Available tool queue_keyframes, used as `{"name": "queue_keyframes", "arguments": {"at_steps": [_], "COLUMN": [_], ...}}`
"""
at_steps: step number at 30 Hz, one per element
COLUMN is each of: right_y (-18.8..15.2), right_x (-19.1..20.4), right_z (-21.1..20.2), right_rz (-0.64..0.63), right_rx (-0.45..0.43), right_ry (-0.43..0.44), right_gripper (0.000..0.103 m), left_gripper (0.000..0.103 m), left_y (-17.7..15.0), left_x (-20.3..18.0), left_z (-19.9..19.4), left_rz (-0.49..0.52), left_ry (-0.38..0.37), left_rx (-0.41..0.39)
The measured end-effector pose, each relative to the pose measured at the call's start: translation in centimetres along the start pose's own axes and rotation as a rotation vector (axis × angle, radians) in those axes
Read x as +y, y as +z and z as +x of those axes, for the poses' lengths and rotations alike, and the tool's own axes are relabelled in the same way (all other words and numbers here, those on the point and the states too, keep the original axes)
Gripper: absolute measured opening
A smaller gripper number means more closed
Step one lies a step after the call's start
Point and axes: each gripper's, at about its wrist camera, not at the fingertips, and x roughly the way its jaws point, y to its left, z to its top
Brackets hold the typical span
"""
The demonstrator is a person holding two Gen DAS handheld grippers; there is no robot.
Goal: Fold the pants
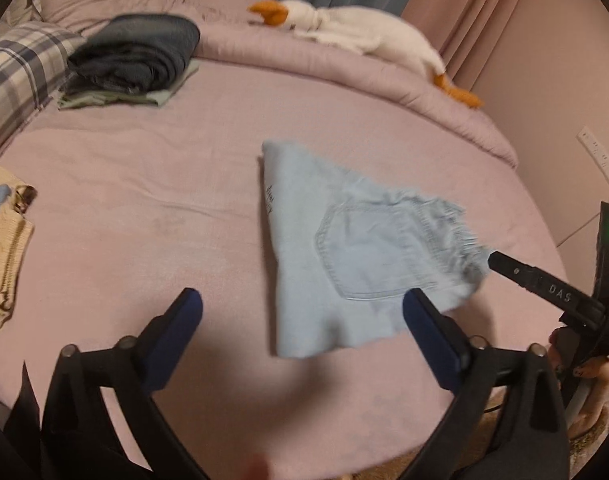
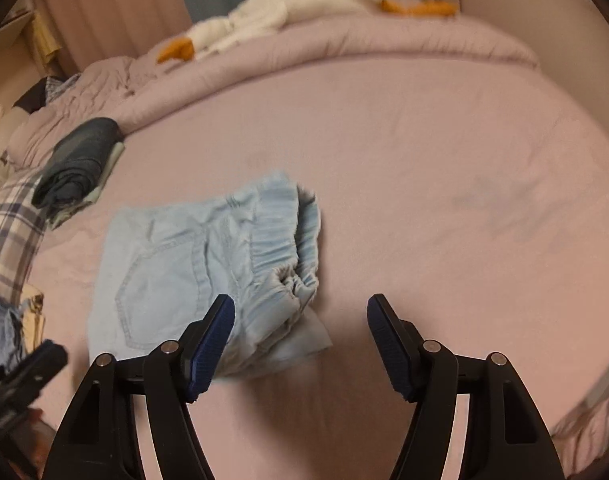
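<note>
Light blue denim pants (image 1: 344,248) lie folded into a compact bundle on the pink bed sheet (image 1: 144,220), back pocket up. In the right wrist view the same pants (image 2: 192,272) show their gathered elastic waistband at the right. My left gripper (image 1: 304,308) hovers above the sheet with its jaws wide open and nothing between them; its right finger overlaps the bundle's near edge. My right gripper (image 2: 300,312) is open too, empty, its left finger in front of the pants. The right gripper's finger (image 1: 532,276) also shows at the right of the left wrist view, by the frayed hem.
A stack of folded dark clothes (image 1: 132,60) sits at the back left by a plaid pillow (image 1: 16,76). A white goose plush (image 1: 356,28) lies on the rolled duvet (image 1: 344,68). Unfolded beige and blue garments (image 1: 4,240) lie at the left edge. A wall power strip (image 1: 600,160) is on the right.
</note>
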Motion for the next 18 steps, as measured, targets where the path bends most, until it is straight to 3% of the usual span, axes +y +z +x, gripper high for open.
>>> {"name": "queue_keyframes", "arguments": {"at_steps": [3, 7, 12, 18], "right_y": [-0.2, -0.4, -1.0, -1.6], "right_x": [0.3, 1.3, 2.3, 3.2], "right_z": [-2.2, -4.4, -7.1, -8.2], "right_rz": [-0.019, -0.043, -0.062, -0.077], "right_rx": [-0.042, -0.082, -0.134, -0.160], "right_ry": [0.034, 0.086, 0.148, 0.135], "right_gripper": [0.080, 0.081, 0.081, 0.081], "left_gripper": [0.102, 0.102, 0.103, 0.103], "left_y": [-0.1, -0.5, -0.9, -1.4], "left_x": [-1.1, -2.2, -3.0, -4.3], "left_z": [-2.0, -4.2, -6.5, -7.6], "left_rz": [0.020, 0.057, 0.066, 0.092], "left_ry": [0.022, 0.051, 0.033, 0.017], "left_rx": [-0.040, -0.087, -0.130, -0.142]}}
